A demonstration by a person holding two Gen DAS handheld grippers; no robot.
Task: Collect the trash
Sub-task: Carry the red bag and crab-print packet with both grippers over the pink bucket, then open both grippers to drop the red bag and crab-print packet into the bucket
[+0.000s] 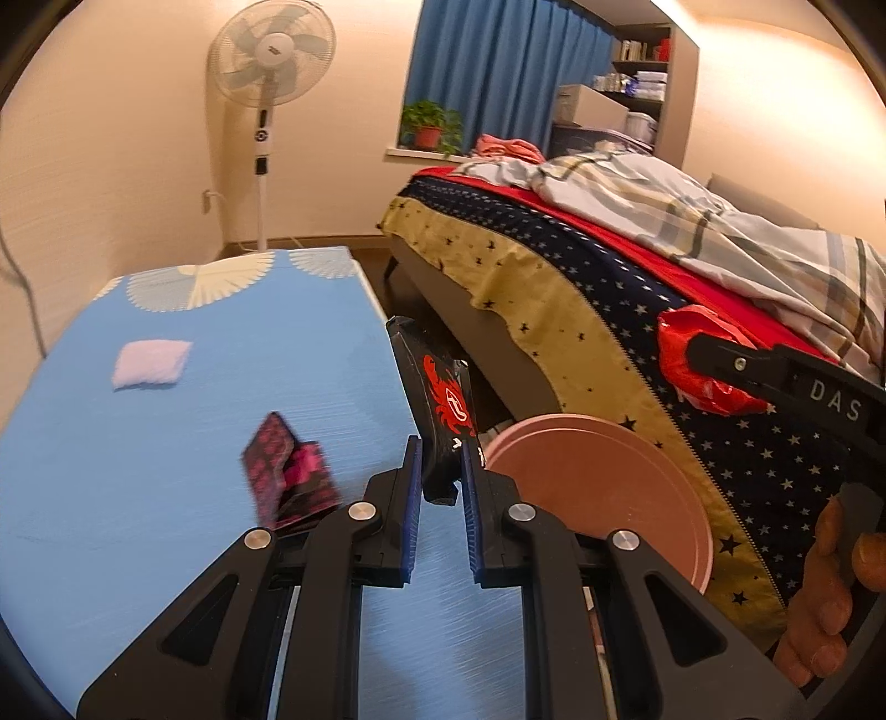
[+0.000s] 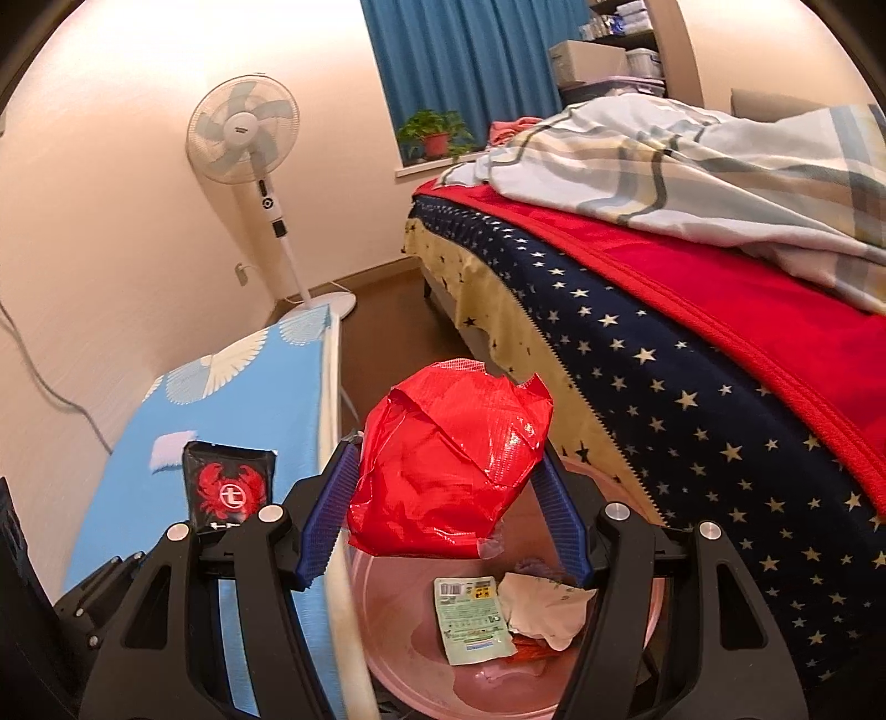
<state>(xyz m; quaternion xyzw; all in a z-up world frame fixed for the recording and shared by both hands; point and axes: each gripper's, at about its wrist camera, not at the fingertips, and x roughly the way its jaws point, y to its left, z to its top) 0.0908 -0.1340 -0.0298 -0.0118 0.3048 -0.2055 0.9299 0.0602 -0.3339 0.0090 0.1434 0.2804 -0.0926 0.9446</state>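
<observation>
The left gripper [image 1: 441,471] pinches a black crab-printed packet [image 1: 437,399] while the right gripper [image 2: 443,515] clamps a crumpled red wrapper [image 2: 448,459] above the pink bin [image 2: 398,626].

Both wrist views face bed [image 1: 637,288], seemingly sharing fan [image 2: 243,133]

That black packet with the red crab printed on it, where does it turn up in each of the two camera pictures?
Left wrist view: the black crab packet stands at centre, pinched between the left gripper pads.
Right wrist view: the same packet shows at lower left, face on, in front of the blue table.
Shared landmark: the white standing fan against the far wall.
</observation>
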